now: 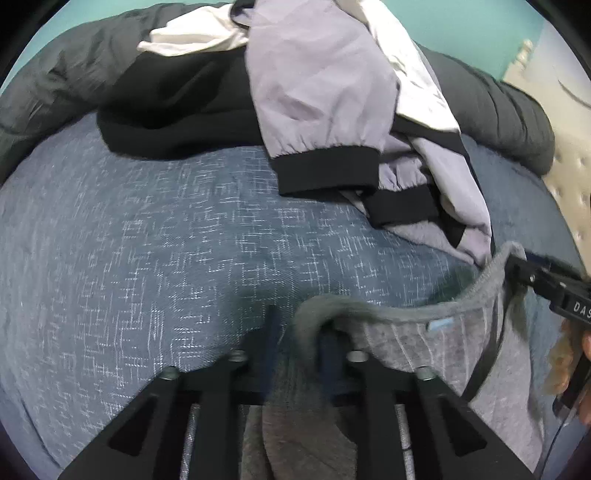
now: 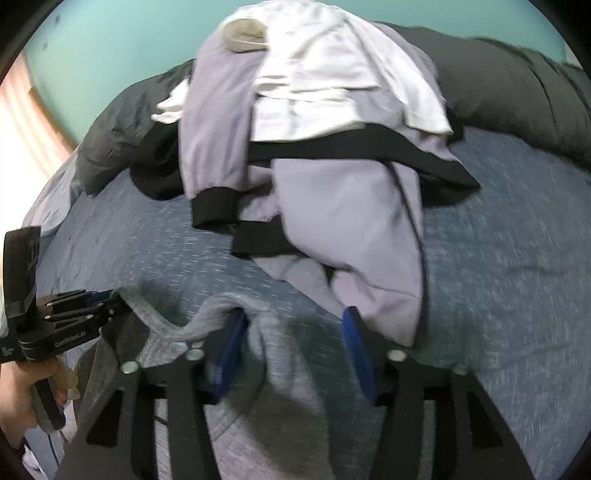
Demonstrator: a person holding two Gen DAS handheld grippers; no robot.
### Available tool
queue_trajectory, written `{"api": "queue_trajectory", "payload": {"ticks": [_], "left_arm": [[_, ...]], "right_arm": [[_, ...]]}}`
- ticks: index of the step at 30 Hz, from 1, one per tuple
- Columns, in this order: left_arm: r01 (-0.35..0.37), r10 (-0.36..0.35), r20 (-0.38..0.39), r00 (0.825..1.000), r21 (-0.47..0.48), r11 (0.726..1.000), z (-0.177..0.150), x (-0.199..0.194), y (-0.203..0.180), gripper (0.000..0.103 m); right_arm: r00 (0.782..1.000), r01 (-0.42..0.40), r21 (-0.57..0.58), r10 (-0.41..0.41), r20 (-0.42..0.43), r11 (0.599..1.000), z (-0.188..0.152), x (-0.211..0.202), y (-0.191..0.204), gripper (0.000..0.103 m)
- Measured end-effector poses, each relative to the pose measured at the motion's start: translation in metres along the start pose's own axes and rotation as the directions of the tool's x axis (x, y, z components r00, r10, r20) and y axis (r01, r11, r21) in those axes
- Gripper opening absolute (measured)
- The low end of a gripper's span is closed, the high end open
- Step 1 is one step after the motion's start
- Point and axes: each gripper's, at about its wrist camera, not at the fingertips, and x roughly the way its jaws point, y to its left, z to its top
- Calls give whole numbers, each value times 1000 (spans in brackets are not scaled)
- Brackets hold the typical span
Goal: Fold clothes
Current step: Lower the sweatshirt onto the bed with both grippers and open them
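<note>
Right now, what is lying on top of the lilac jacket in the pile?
A white garment is draped over the lilac jacket, with a small beige item at the top. What lies underneath the jacket is mostly covered; only black fabric shows beside it.

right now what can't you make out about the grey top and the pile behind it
- Grey top: lower part cut off by the frame edge and hidden behind the left gripper in the left wrist view.
- Right gripper: motion blur hides whether its pads touch the cloth.
- Pile of clothes: overlapping layers hide how many garments.
</note>
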Motion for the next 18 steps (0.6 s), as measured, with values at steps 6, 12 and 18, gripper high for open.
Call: {"api": "queue_trajectory", "payload": {"ticks": [6,12,18], "left_arm": [[4,-4,37,999,-1,1000,-6,-12,0,40],[13,-13,53,998,9,1000,-9,-25,-2,51],[4,-11,75,997,90,996,-16,-39,-12,52]], "right_arm": [[993,88,-74,-94,-73,993,-17,3,-2,62],[978,178,-197,-195,-69,964,-21,1,18,63],[983,172,-295,-184,-15,940,-23,-3,41,63]]}}
